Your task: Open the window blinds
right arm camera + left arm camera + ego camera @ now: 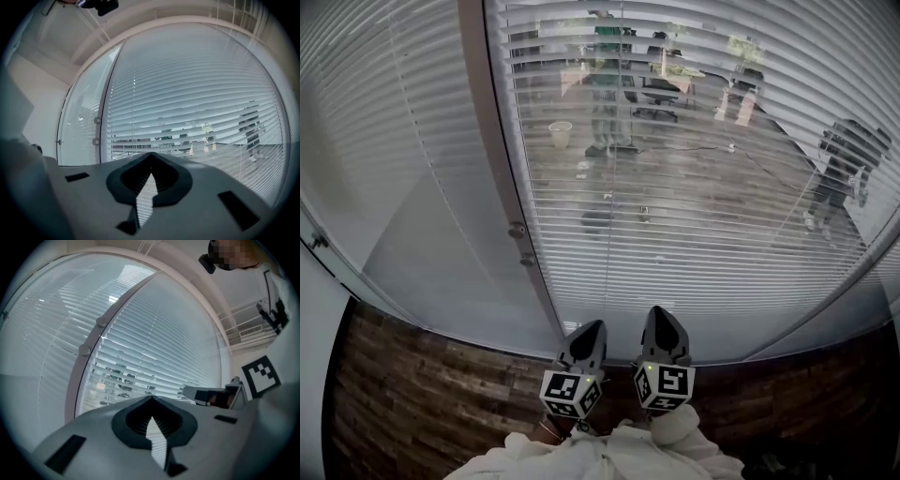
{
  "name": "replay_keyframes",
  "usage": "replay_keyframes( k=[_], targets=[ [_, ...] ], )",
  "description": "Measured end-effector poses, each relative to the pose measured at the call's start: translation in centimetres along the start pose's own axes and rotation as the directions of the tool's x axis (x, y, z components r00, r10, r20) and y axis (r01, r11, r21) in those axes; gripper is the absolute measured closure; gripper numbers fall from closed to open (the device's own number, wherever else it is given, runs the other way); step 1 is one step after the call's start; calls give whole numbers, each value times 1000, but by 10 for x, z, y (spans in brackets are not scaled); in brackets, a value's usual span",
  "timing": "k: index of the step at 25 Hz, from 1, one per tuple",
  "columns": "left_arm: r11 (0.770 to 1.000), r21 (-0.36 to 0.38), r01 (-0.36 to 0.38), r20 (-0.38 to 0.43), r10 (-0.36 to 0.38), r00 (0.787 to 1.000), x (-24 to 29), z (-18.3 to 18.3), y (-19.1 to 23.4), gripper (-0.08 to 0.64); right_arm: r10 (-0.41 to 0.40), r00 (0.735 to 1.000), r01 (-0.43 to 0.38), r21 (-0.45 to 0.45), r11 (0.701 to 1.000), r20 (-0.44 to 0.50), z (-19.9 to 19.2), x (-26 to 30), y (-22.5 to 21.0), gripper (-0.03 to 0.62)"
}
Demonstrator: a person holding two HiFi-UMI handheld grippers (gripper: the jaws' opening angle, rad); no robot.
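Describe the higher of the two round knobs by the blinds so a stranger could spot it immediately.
Start at the window's slatted blinds, then find the upright frame post that splits them into two panes. On that post sit two small round knobs: the upper knob is the one farther from the floor than the lower knob.
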State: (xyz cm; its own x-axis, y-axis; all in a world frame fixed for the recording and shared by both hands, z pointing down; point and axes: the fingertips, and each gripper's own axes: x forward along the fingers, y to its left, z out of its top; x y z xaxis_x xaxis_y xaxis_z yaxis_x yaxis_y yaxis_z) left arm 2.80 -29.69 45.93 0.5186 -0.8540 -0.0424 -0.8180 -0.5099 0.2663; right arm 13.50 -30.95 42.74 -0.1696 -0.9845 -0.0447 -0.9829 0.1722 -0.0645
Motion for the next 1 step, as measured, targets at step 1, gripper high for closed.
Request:
replay_keyframes(
  k=[1],
  targets=[
    [1000,-1,2,-1,-2,1000,0,0,-1,561,-1,1000,1,0,1000,-1,0,0,0,581]
  ],
)
